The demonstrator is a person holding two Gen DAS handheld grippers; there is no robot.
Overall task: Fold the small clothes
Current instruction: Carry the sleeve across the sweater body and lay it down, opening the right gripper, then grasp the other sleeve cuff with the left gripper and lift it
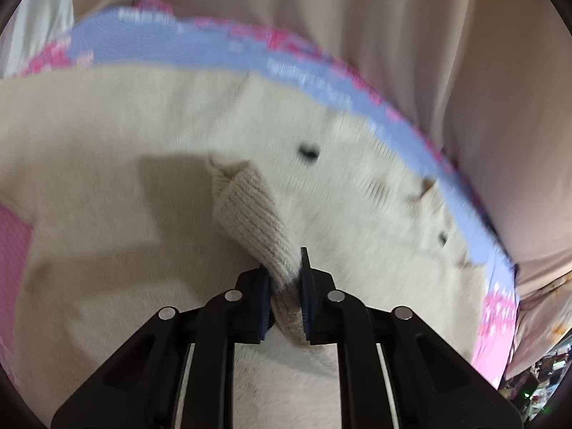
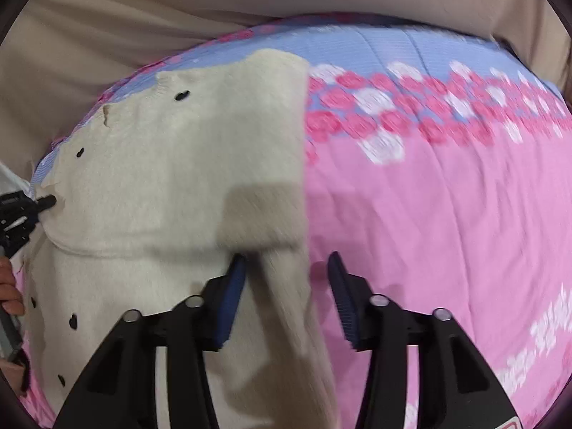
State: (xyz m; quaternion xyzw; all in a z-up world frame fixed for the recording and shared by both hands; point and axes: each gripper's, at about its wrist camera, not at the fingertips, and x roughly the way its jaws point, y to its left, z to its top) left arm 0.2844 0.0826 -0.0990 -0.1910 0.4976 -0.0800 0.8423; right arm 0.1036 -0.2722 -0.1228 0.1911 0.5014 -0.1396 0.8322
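Pink floral bedspread (image 2: 447, 196) under cream sweater (image 2: 161, 178); left gripper (image 1: 286, 286) pinches cuff (image 1: 250, 214), right gripper (image 2: 286, 286) released.

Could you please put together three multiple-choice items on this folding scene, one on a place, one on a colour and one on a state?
1. Where does the cream sweater lie?
A. on the pink and blue floral bedspread
B. on a wooden floor
C. in a basket

2. What colour are the sweater's small heart marks?
A. red
B. black
C. green

3. What is between the left gripper pads?
A. nothing
B. a ribbed cuff
C. a sock

Answers: 1 A, the bedspread shows all around the sweater. 2 B, the marks are dark black on cream. 3 B, the pads press the ribbed knit from both sides.
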